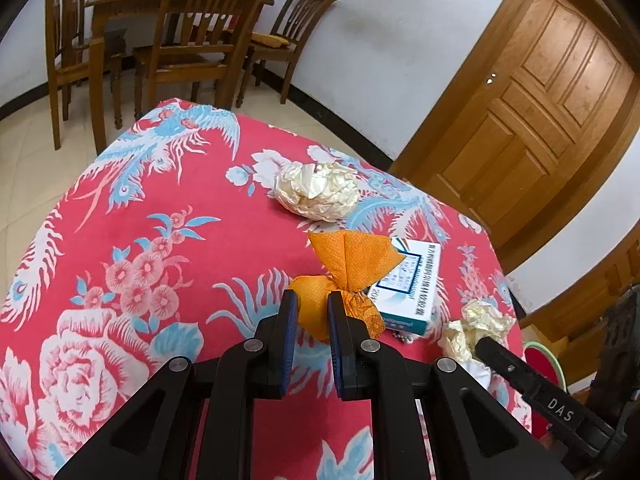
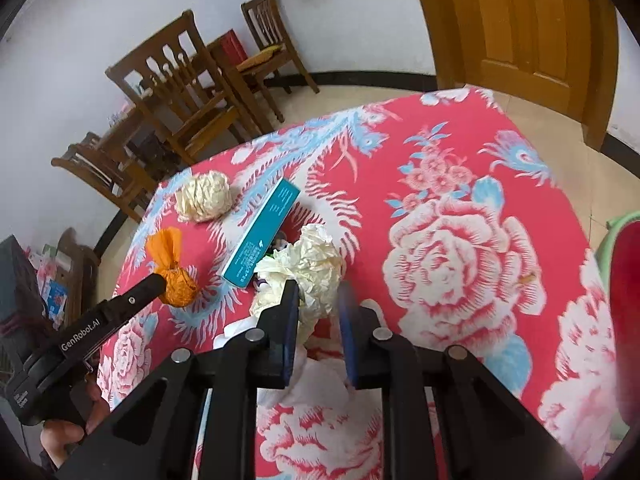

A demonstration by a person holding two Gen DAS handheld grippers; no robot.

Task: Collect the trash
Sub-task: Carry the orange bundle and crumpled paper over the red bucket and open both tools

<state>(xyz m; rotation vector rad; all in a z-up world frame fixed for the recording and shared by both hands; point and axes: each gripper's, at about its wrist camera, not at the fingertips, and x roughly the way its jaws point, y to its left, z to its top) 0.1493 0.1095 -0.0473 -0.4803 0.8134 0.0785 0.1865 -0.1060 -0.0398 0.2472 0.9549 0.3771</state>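
Orange wrapper [image 1: 320, 308] pinched in left gripper [image 1: 313, 314]; right gripper [image 2: 318, 300] clamps crumpled paper [image 2: 310, 268]; beyond them, paper ball [image 1: 316, 190] and box [image 1: 408, 292] remain.

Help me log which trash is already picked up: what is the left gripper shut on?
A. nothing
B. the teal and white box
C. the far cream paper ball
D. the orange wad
D: in the left wrist view the left gripper pinches the orange wad, while the box lies beside it.
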